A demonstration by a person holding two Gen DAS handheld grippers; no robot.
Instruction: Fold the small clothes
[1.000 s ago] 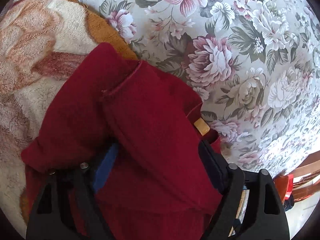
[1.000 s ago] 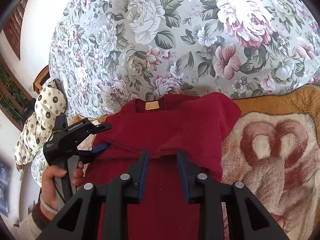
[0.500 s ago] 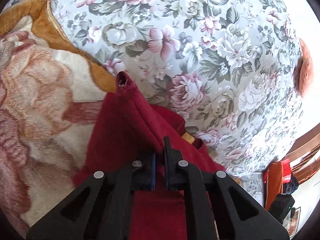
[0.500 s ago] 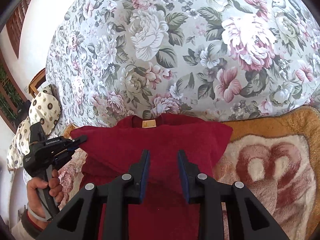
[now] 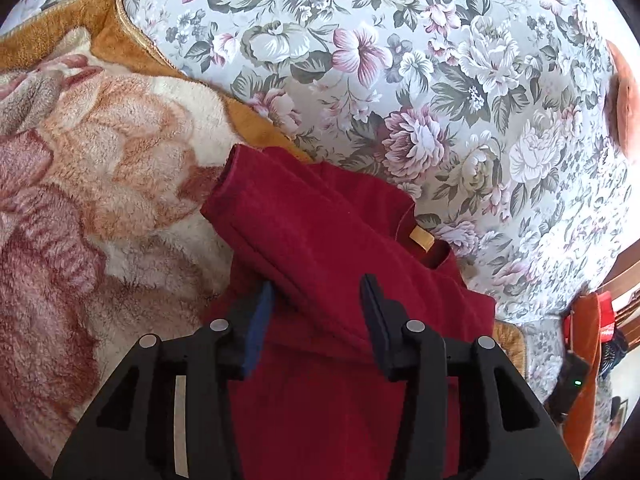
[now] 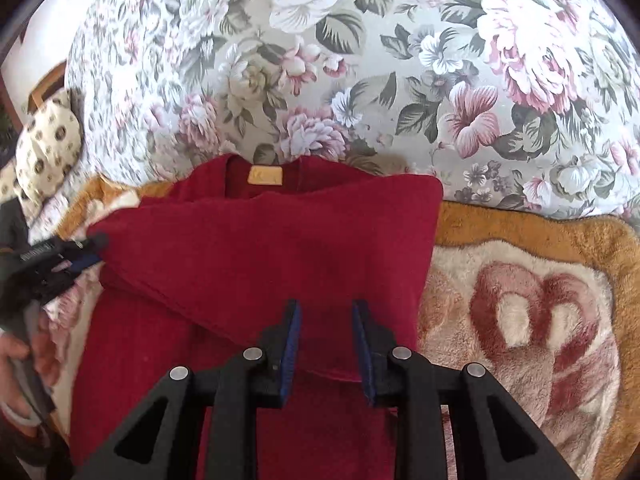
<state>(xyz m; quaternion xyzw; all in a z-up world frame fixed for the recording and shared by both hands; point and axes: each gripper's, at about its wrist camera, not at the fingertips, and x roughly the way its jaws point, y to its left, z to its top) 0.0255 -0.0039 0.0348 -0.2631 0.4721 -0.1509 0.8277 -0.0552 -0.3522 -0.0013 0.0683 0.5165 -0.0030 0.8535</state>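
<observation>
On the bed, a dark red fleece top (image 6: pixel 256 256) lies across a plush blanket with an orange border and pink-and-cream flower pattern (image 6: pixel 532 320), its neckline pointing toward the floral bedsheet of grey-green leaves and pink blossoms (image 6: pixel 360 60). Small tan label (image 6: pixel 265 176) sits inside the collar, face up. One sleeve is folded over the chest and runs as a diagonal band; its cuff end (image 5: pixel 236 168) shows in the left wrist view, resting near the blanket's orange edge.

Left gripper (image 5: pixel 318 312): black frame, blue-lined jaws spread apart, hovering low over the folded sleeve. Sleeve fabric passes between the jaws but neither pad visibly presses it. In the right wrist view the same tool appears blurred at the far left edge (image 6: pixel 68 252), tip right at the garment's side; contact cannot be told. A hand (image 6: pixel 24 360) grips its handle.

Right gripper (image 6: pixel 326 336): jaws parted with a clear gap, positioned above the lower middle of the top, holding nothing.

Beyond the sheet, a cream pillow with dark round spots (image 6: pixel 48 140) rests at the left. Orange cloth with a red strip (image 5: pixel 588 360) hangs at the right margin of the left wrist view.
</observation>
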